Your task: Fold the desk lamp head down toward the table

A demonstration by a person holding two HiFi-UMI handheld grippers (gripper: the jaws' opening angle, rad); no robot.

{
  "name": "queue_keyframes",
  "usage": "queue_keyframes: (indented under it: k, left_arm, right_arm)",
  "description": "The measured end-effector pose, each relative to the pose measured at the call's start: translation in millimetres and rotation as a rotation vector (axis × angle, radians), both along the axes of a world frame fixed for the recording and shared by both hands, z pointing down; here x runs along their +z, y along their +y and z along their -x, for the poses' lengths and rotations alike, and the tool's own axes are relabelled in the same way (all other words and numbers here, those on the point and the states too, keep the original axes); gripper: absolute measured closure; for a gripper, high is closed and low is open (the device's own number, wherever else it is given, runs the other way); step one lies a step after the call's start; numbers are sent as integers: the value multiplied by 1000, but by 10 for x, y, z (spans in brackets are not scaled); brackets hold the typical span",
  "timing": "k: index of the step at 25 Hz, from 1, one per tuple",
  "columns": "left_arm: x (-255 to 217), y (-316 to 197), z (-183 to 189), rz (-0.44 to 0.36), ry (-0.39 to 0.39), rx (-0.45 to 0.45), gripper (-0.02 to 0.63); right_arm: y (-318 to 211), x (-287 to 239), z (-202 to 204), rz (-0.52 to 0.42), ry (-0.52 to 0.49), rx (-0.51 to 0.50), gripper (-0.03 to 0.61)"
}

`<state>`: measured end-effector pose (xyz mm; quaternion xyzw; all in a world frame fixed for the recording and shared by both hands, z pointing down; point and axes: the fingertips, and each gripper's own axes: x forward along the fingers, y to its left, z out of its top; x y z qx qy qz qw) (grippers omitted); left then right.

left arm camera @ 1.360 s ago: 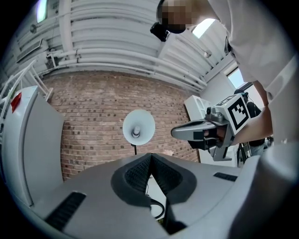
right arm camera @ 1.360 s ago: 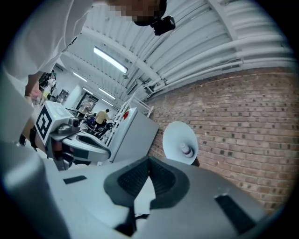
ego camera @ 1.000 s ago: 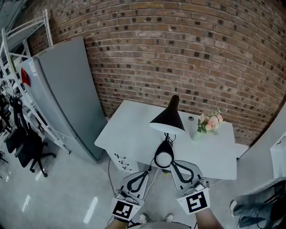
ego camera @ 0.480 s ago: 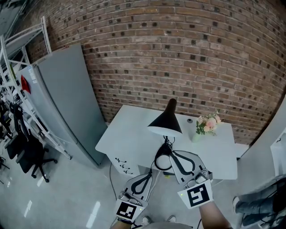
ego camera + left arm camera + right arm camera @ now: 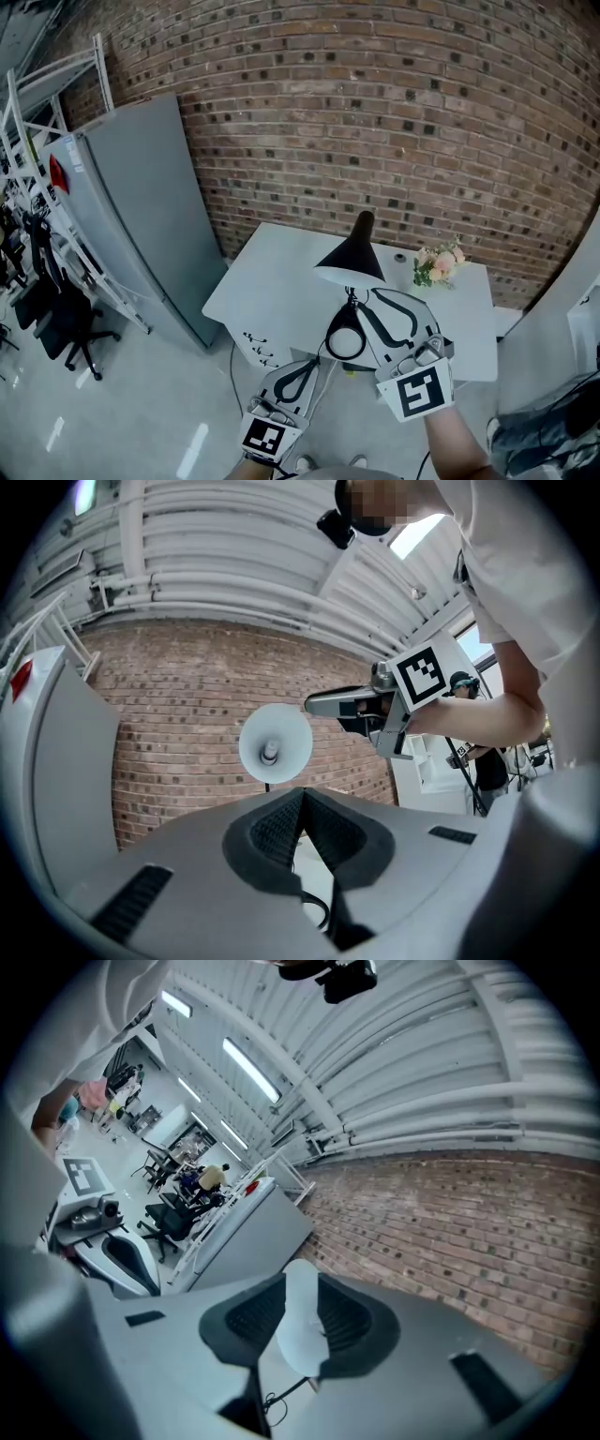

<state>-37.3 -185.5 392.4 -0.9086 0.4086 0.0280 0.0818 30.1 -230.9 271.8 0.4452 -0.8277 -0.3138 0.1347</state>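
Right gripper (image 5: 367, 302) has come up from the table's (image 5: 272, 281) front edge to just under the lamp head (image 5: 352, 258). Its jaws have just been opening and now stand part open. The pale rim of the shade (image 5: 302, 1330) shows in the gap, and we see no pad pressing on it. Left gripper (image 5: 312, 364) sits low, jaws together, empty. The lamp stands by the front edge with its head not yet folded. We judge a grasp on the head comes next.

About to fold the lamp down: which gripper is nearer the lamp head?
Right. The right gripper sits just under the lamp head; its jaws have just been opening, the rim showing between them. The left gripper hangs lower, shut, off the table's front edge.
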Motion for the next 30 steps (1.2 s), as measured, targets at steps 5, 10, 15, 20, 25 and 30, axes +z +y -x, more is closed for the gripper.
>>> queue_keyframes:
  k: [5,10,15,20,25,30]
  left_arm:
    - [-47,-61,77,3,8,-22,606]
    - [-94,-116,141,0,8,-32,606]
    - [-134,-186,147,0,10,-35,606]
    - [-166,-253,171,-1,14,-40,606]
    - [-201,-287,139,3,18,-33,606]
    - [-171,-314,65,15,20,-23,606]
  right_arm:
    - [-144,-22,-34,-17,11,31,476]
    - [-267,-66,-23,-13,16,37,445]
    - [-379,3,8,10,27,31,434]
    - [-390,121,69,42,52,12,434]
    - [-328,276,104,70,56,-12,434]
    - [-276,444,106,102,48,-33,434]
